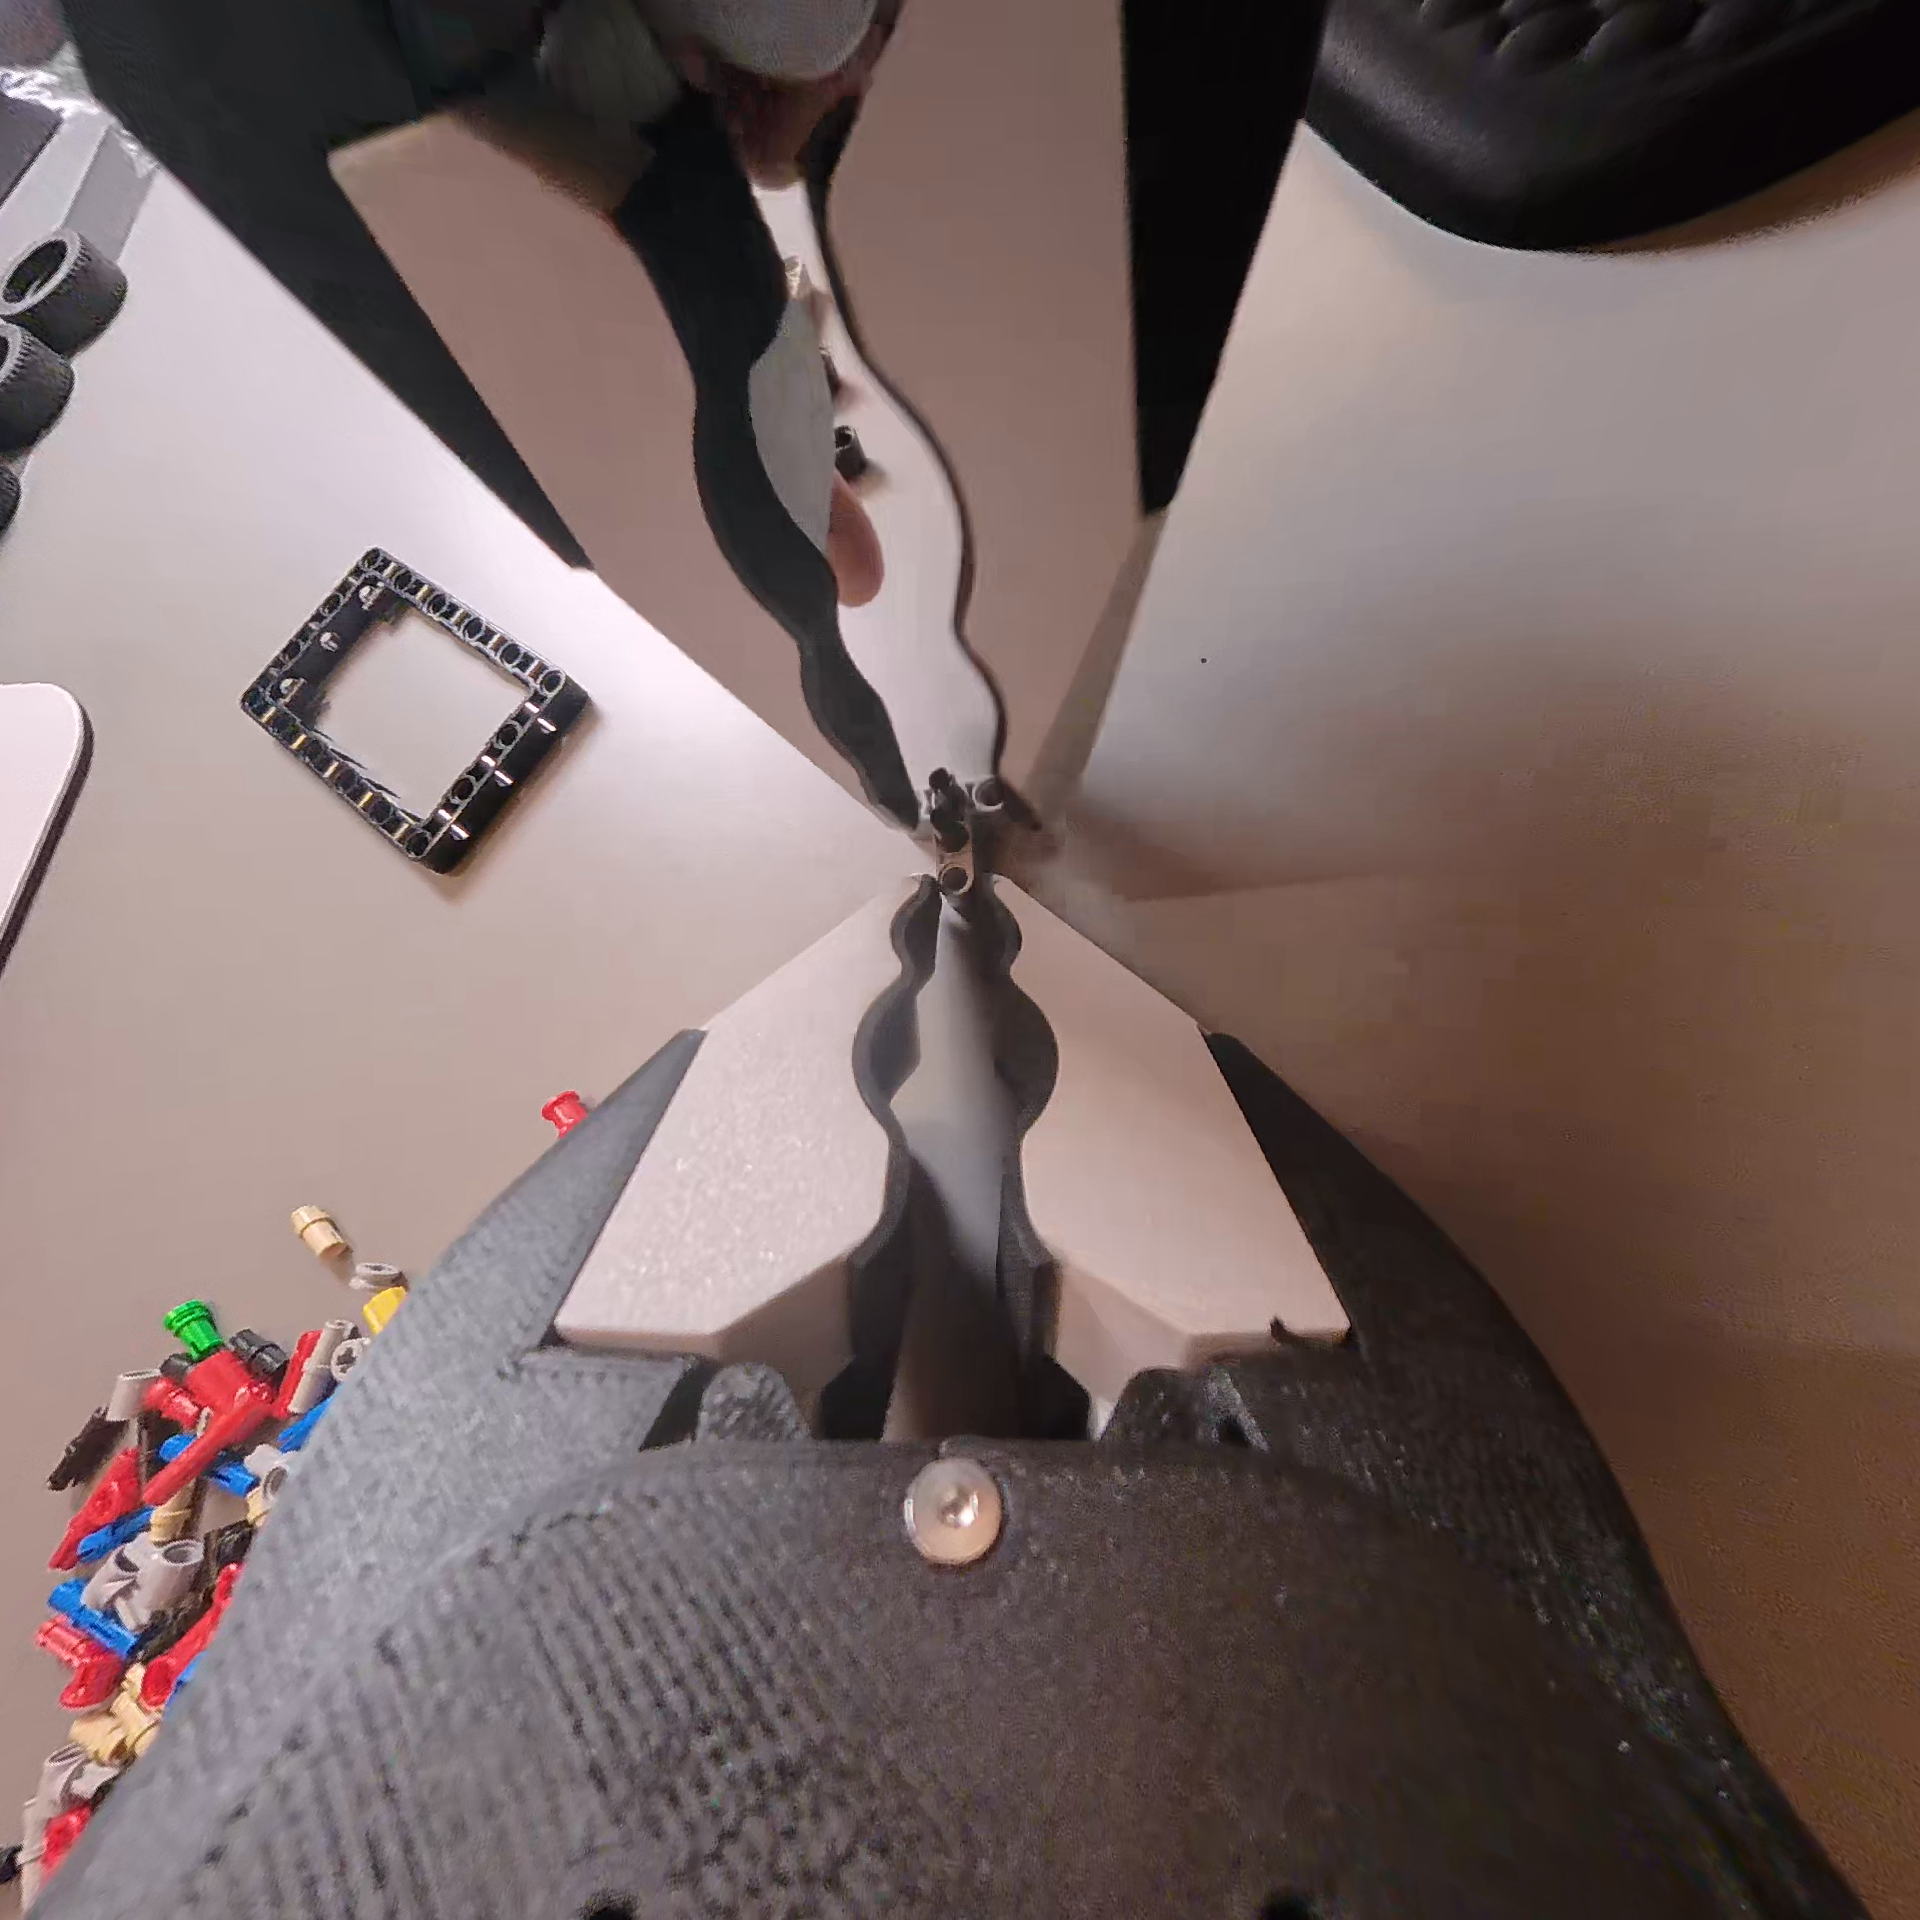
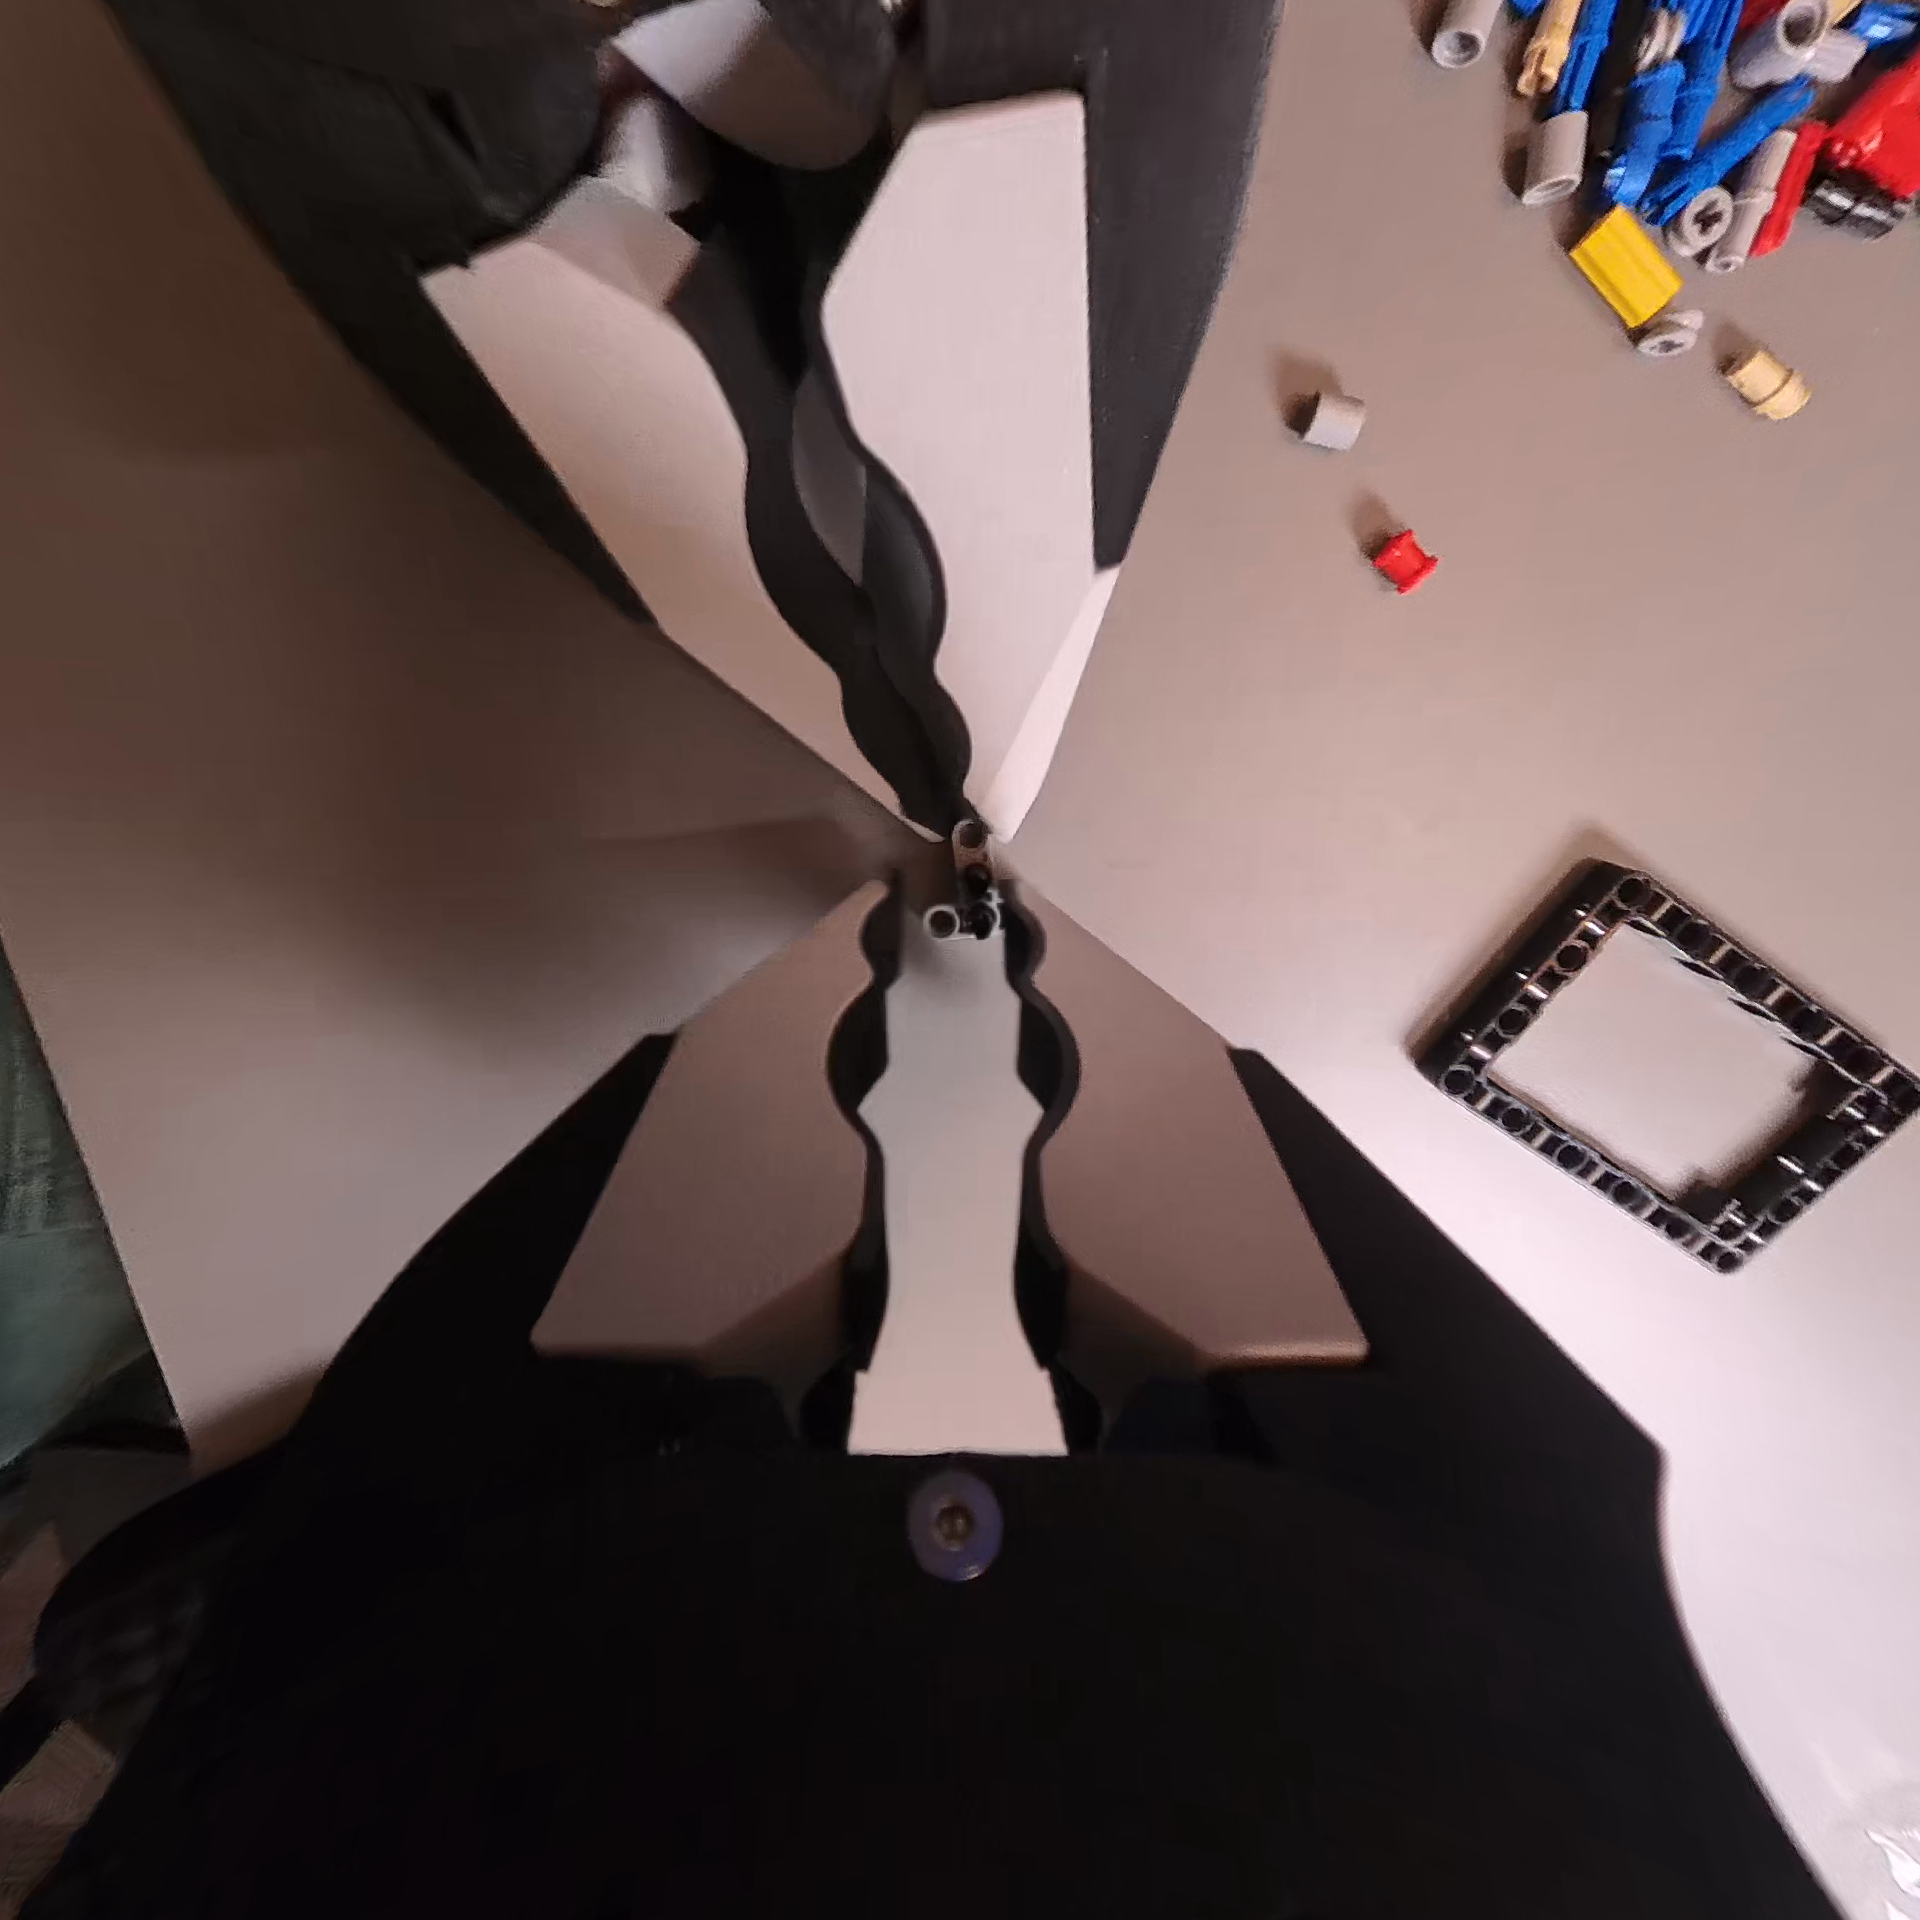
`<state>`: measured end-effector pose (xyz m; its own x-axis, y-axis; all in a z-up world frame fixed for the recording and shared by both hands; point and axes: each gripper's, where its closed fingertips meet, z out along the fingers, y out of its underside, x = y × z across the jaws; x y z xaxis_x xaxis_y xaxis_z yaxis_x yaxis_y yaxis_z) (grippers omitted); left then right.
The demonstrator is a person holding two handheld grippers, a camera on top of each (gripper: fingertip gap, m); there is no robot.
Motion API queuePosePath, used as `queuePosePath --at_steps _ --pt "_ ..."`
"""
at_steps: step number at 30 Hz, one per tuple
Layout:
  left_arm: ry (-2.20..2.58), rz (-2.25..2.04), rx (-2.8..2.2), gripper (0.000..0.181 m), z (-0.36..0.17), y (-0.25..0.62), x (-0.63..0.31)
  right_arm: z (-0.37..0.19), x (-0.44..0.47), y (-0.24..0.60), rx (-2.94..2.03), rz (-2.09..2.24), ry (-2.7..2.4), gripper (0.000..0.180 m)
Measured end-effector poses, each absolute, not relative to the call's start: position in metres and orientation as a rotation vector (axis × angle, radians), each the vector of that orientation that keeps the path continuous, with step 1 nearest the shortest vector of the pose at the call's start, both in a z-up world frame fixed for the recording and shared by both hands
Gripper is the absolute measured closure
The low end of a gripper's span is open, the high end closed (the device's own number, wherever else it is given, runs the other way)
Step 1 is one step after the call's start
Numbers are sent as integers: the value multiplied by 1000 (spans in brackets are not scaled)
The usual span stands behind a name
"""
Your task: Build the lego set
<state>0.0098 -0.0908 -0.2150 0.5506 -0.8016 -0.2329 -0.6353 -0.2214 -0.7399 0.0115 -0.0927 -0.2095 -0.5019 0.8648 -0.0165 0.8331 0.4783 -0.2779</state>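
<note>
Heap of mixed lego pins [image 1: 156, 1475] on tabletop [image 1: 1455, 831] far left, black square frame [image 1: 416, 712] flat beside it, left tool [image 1: 958, 891] pinching small grey connector [image 1: 956, 881], right tool [image 2: 961, 914] tip-to-tip opposite, clamped on grey-and-black pin piece [image 2: 961, 920].

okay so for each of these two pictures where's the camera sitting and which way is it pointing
Left wrist view: sits on the left tongs, looking along them down at the table; its fingers pinch a small grey connector, right tongs opposite.
Right wrist view: sits on the right tongs, facing back; its fingers pinch a small grey piece with black pins.
Shared: both tongs tip to tip, black square frame, loose parts pile.
</note>
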Motion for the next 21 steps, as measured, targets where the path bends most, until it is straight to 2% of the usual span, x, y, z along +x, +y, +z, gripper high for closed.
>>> queuePosePath --at_steps 2,8,21 --pt "1164 -250 -1944 175 -215 -91 10 -204 12 -94 -1483 449 -2551 158" --pt "1168 -253 -1944 175 -215 -91 10 -207 7 -90 -1481 535 -2419 176" --pt "1168 -252 -1943 175 -215 -91 11 -209 7 -91 -1448 494 -2463 178"
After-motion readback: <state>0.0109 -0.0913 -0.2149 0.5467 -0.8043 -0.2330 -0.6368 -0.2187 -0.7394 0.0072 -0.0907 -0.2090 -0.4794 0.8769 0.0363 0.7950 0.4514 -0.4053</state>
